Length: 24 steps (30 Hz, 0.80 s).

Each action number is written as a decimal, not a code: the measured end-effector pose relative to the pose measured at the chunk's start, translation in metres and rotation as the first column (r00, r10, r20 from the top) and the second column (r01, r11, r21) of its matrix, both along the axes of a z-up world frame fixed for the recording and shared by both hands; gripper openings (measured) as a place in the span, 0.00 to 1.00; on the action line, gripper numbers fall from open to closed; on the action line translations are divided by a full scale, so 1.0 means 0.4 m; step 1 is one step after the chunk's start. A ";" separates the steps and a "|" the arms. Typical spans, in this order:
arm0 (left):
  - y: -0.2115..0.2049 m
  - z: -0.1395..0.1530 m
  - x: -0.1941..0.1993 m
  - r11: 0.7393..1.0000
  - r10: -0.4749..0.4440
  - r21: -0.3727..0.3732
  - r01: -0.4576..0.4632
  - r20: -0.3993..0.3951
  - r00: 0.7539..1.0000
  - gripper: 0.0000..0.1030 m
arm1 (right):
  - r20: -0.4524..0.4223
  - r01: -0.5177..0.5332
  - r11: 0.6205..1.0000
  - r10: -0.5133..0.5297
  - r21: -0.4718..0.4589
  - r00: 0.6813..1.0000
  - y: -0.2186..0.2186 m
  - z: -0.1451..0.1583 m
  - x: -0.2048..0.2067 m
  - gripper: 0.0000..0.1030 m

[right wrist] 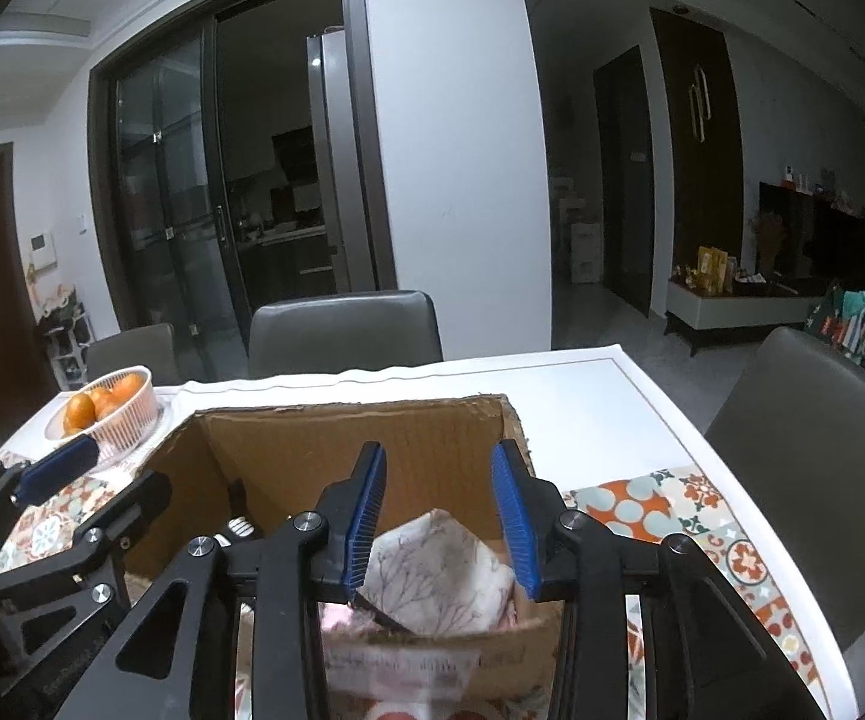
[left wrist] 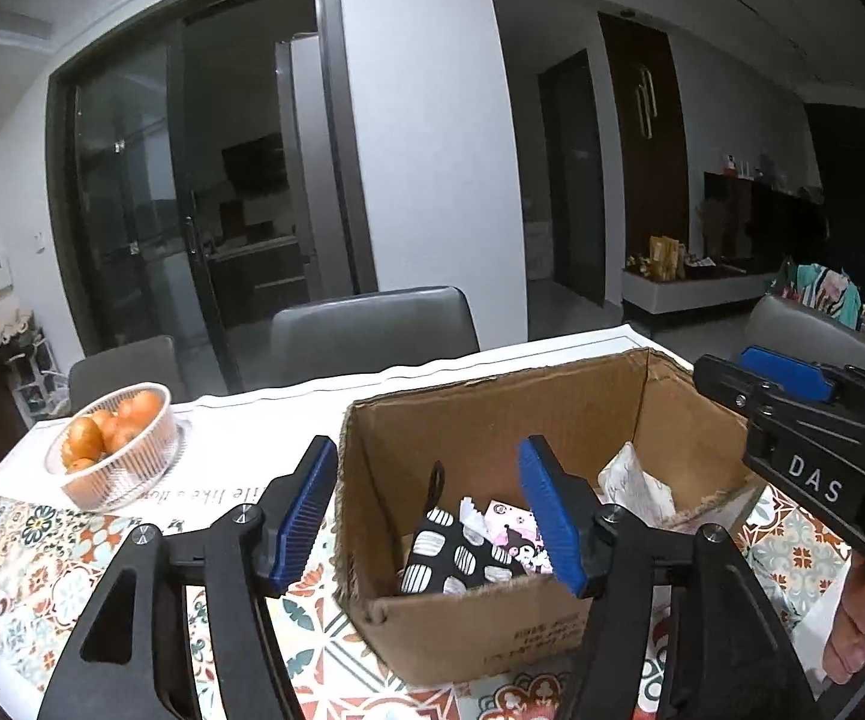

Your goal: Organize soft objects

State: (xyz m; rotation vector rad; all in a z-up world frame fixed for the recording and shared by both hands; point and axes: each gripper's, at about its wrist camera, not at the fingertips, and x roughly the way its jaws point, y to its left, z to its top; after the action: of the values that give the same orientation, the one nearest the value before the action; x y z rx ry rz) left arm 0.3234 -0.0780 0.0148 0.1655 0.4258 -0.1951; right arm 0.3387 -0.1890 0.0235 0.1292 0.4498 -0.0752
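Observation:
An open cardboard box (left wrist: 492, 420) stands on the table. Inside it lie a black-and-white patterned cloth piece (left wrist: 450, 552), a pink cartoon-print item (left wrist: 516, 534) and a white floral cloth (left wrist: 636, 486). My left gripper (left wrist: 429, 513) is open over the box's near left corner, with the left wall between its fingers and nothing gripped. My right gripper (right wrist: 439, 516) is open above the white floral cloth (right wrist: 438, 570), which rests in the box (right wrist: 342, 438) clear of both pads. The right gripper's body shows at the right of the left wrist view.
A white basket of oranges (left wrist: 114, 444) sits at the table's far left. Grey chairs (left wrist: 372, 324) stand behind the table and one (right wrist: 810, 450) at its right. A patterned cloth (left wrist: 24, 558) covers the near table. A person's fingers (left wrist: 852, 630) hold the right gripper's handle.

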 end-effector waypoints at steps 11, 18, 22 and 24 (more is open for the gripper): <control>0.048 0.052 -0.116 0.997 0.056 -0.045 -0.057 -0.016 0.998 0.65 | 0.030 -0.009 1.000 0.010 -0.018 1.000 0.024 0.061 -0.129 0.39; 0.078 0.077 -0.205 0.994 0.087 -0.059 -0.087 -0.016 0.996 0.75 | 0.049 -0.007 0.999 0.009 -0.047 0.999 0.050 0.094 -0.232 0.43; 0.089 0.083 -0.262 0.994 0.098 -0.051 -0.098 -0.003 0.995 0.79 | 0.067 0.010 0.998 -0.006 -0.060 0.998 0.066 0.106 -0.294 0.52; 0.094 0.088 -0.287 0.993 0.109 -0.052 -0.108 -0.001 0.994 0.81 | 0.075 0.016 0.998 -0.011 -0.062 0.997 0.072 0.111 -0.325 0.53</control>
State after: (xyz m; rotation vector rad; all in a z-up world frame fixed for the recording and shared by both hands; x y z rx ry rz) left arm 0.2086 -0.0404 0.0499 0.0907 0.4259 -0.0991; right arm 0.2087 -0.1604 0.0679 0.0737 0.3717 -0.0973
